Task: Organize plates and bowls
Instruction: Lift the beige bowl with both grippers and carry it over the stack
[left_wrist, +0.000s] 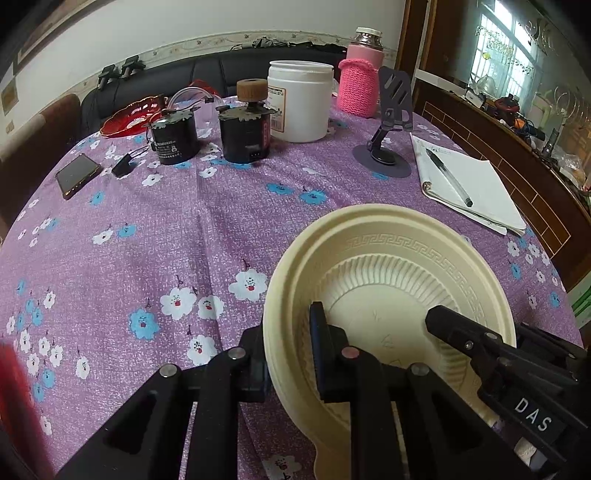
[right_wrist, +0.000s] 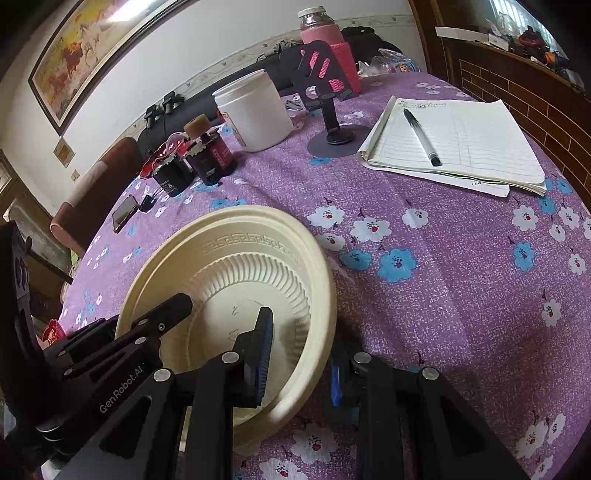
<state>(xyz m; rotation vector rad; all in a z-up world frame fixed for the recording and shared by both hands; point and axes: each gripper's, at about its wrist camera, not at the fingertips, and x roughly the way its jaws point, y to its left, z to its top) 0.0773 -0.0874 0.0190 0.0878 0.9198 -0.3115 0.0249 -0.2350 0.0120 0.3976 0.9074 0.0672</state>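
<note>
A cream bowl (left_wrist: 399, 266) with a ribbed inner wall and a key-pattern rim sits nested on a cream plate (left_wrist: 332, 221) on the purple flowered tablecloth (left_wrist: 147, 240). My left gripper (left_wrist: 288, 354) straddles the stack's left rim, one finger inside the bowl and one outside, shut on it. My right gripper (right_wrist: 299, 354) straddles the right rim of the bowl (right_wrist: 240, 273) the same way, shut on it. Each view also shows the other gripper's finger reaching into the bowl.
At the far side stand two black canisters (left_wrist: 207, 129), a white jar (left_wrist: 300, 99), a pink knitted-sleeve bottle (left_wrist: 360, 81), a phone stand (left_wrist: 388, 140) and a red dish (left_wrist: 129, 116). A phone (left_wrist: 75, 175) lies left. A notepad with pen (left_wrist: 469, 184) lies right.
</note>
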